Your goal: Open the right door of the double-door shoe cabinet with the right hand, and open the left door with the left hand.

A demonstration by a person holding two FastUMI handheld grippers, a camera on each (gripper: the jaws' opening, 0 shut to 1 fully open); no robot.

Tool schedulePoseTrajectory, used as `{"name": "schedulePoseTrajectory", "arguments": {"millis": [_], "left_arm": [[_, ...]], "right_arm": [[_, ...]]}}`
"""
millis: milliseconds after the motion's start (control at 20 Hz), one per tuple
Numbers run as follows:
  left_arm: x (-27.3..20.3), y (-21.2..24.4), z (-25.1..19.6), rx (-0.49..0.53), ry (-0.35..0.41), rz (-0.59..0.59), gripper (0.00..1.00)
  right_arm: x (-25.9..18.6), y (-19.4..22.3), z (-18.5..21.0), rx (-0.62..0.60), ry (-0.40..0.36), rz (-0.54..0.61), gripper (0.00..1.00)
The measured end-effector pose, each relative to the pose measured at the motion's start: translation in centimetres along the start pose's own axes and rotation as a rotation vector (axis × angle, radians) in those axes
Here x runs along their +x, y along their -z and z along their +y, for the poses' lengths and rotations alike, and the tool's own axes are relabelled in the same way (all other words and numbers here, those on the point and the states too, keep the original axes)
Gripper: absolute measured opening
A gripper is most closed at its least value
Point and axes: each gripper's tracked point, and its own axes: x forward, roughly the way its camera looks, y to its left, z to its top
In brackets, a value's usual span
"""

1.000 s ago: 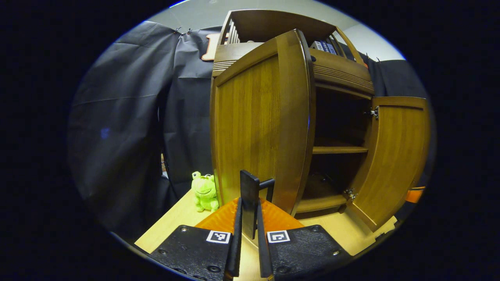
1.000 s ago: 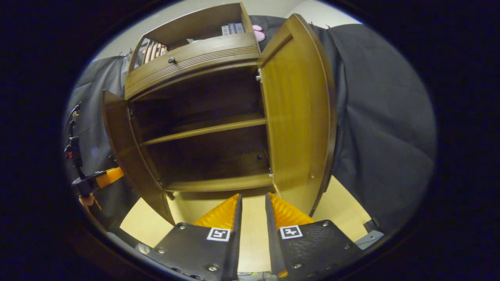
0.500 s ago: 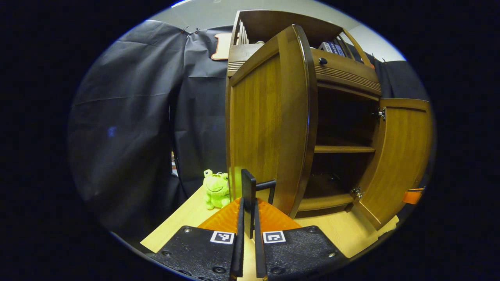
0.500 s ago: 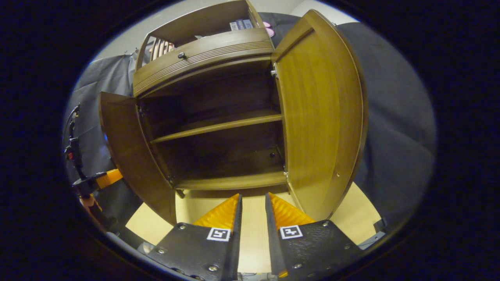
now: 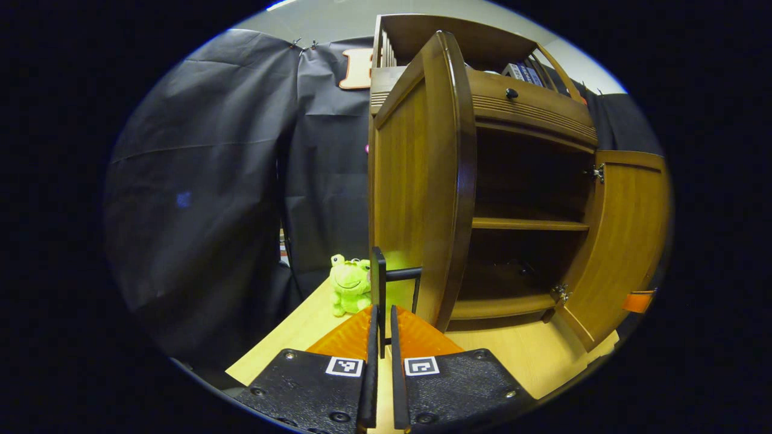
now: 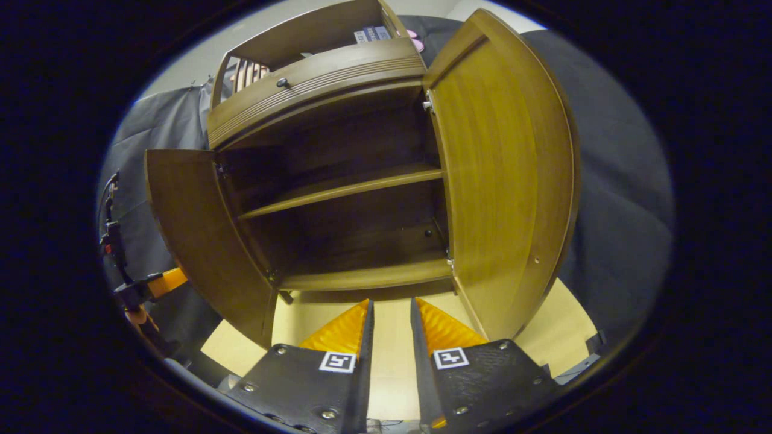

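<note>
The shoe cabinet (image 6: pixel 338 199) is seen standing on a pale table (image 6: pixel 392 374), with both of its doors swung out. In the left gripper view the left door (image 5: pixel 416 187) is presented almost edge-on and hides the left part of the inside; the right door (image 5: pixel 627 241) is cut off at the far edge of that view. In the right gripper view the dark inside is laid open, one shelf (image 6: pixel 344 190) crossing it, though the back corners are lost in shadow. Above the doors a drawer front with a small knob (image 6: pixel 281 82) is seen, and on top some boxes (image 6: pixel 371 34) whose labels are too small to be read. The dark bar handle (image 5: pixel 386 283) of the left door is held between the fingers of the left gripper (image 5: pixel 381 328), which are pressed together on it. The right gripper (image 6: pixel 392 328) is held apart from the right door, its fingers parted a little with nothing between them. A green plush frog (image 5: pixel 350 283) sits on the table beside the cabinet. At the left edge of the right gripper view what is probably the other gripper and a hand (image 6: pixel 142 295) is only partly made out.
</note>
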Motion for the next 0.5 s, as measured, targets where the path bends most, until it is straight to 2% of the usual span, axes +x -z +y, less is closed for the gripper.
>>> {"name": "schedulePoseTrajectory", "arguments": {"millis": [50, 200, 250, 300, 350, 400, 450, 500], "left_arm": [[-0.1, -0.1, 0.6, 0.001, -0.01, 0.0, 0.11], [-0.2, -0.2, 2.7, 0.0, -0.055, -0.002, 0.11], [-0.3, -0.2, 3.4, -0.004, -0.068, -0.004, 0.11], [-0.3, -0.4, 4.1, -0.009, -0.083, -0.005, 0.1], [-0.3, -0.5, 4.9, -0.012, -0.102, -0.007, 0.08], [-0.3, -0.6, 5.8, -0.017, -0.119, -0.009, 0.0], [-0.3, -0.7, 6.4, -0.03, -0.127, -0.011, 0.0], [-0.3, -0.7, 6.8, -0.049, -0.13, -0.011, 0.06]], "right_arm": [[0.0, 0.0, 0.0, 0.001, -0.005, 0.003, 0.32], [0.2, 0.3, 0.1, -0.009, -0.022, 0.013, 0.33], [0.2, 0.3, 0.2, -0.012, -0.029, 0.015, 0.23], [0.2, 0.3, 0.2, -0.014, -0.036, 0.018, 0.33], [0.2, 0.3, 0.3, -0.015, -0.044, 0.02, 0.33], [0.2, 0.3, 0.3, -0.018, -0.05, 0.02, 0.33], [0.2, 0.3, 0.3, -0.021, -0.055, 0.02, 0.33], [0.3, 0.3, 0.4, -0.025, -0.058, 0.019, 0.23]]}}
